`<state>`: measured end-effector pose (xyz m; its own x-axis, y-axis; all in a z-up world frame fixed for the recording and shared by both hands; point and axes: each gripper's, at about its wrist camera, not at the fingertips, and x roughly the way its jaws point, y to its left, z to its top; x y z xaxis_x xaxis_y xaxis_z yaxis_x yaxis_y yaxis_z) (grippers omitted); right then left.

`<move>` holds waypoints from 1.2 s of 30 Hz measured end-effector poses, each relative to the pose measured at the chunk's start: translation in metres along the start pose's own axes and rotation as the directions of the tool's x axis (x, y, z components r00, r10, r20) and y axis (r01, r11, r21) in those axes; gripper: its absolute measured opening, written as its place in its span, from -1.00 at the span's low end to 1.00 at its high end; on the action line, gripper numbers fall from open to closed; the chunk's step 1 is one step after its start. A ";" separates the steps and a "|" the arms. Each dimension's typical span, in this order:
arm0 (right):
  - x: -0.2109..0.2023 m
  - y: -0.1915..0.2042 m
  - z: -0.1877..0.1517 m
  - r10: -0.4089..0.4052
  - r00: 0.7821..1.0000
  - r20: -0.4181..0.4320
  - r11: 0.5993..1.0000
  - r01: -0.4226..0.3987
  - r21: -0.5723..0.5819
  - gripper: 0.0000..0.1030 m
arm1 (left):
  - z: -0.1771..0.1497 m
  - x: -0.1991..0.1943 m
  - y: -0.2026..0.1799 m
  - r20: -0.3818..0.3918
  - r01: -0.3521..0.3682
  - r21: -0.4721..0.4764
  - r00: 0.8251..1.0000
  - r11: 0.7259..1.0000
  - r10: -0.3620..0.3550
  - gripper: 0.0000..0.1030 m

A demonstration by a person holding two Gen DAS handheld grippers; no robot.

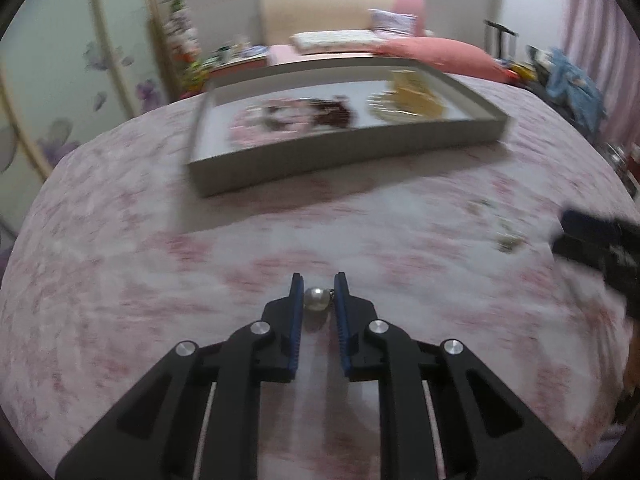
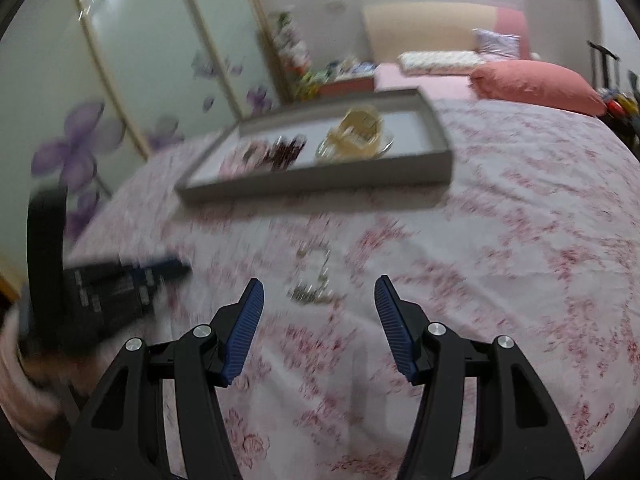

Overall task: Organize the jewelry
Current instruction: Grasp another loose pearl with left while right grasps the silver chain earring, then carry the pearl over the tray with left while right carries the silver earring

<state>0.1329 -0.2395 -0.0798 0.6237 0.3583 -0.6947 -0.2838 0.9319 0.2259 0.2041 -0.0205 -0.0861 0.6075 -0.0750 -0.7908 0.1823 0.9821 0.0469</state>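
The left tool (image 1: 318, 286) is clenched on a pearl pendant (image 1: 316, 299), its blue pads (image 1: 297, 300) pressing the bead from either side just behind the fingertips. A small metal fitting sits on the pearl's right side, against the right-hand pad, so the pendant's short axis runs crosswise between the jaws. The pearl hangs just above a bed covered by a pink floral bedspread (image 1: 120, 280).

The right tool (image 2: 319, 292) stands released, its jaws wide apart and nothing between the pads. Just beyond its fingertips a small chain piece (image 2: 314, 280) lies on the bedspread, blurred, its long axis running roughly away from the camera. In the left wrist view the same piece (image 1: 506, 236) lies far right, beside the other tool.

Further up the bed sits a shallow grey tray (image 1: 344, 152), long side facing the cameras. Inside it, blurred, lie pink and dark red beaded pieces (image 1: 296, 116) at left and a yellow-gold heap (image 1: 408, 100) at right. Beyond the tray are a salmon pillow (image 1: 436, 50), a cream headboard (image 1: 320, 8) and, at left, wardrobe doors (image 2: 132, 80) with purple flowers.
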 end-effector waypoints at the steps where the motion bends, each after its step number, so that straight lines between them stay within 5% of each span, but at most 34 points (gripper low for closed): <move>1: 0.007 0.006 -0.001 -0.011 1.000 -0.028 0.999 0.010 -0.035 0.03 | 0.001 0.001 0.009 -0.002 -0.011 -0.025 1.000 1.000 0.011 -0.69; 6: 0.024 0.018 0.003 -0.055 0.996 -0.075 0.995 0.048 -0.091 -0.19 | 0.002 0.000 0.035 -0.007 -0.029 -0.083 1.000 0.996 0.029 -0.69; 10: 0.030 0.020 0.009 -0.124 0.990 -0.073 0.987 0.115 -0.114 -0.74 | 0.001 -0.001 0.037 0.001 -0.028 -0.085 1.000 0.996 0.028 -0.69; 13: 0.028 0.016 0.008 -0.121 0.990 -0.074 0.989 0.113 -0.097 -0.82 | 0.000 -0.001 0.037 0.007 -0.023 -0.085 1.000 0.996 0.024 -0.69; 23: -0.015 0.010 0.025 -0.056 0.993 0.104 0.998 0.060 -0.030 -0.88 | -0.001 -0.005 0.040 0.016 -0.003 -0.109 1.000 0.994 0.004 -0.69; 36: -0.052 0.022 0.044 -0.031 0.947 0.319 0.998 0.044 -0.033 -0.88 | 0.007 -0.042 0.041 0.154 0.011 -0.122 0.988 0.992 0.008 -0.69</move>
<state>0.1261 -0.2355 -0.0091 0.8318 0.3282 -0.4477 -0.2799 0.9444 0.1724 0.1914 0.0216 -0.0472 0.7210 -0.0930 -0.6867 0.0930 0.9950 -0.0370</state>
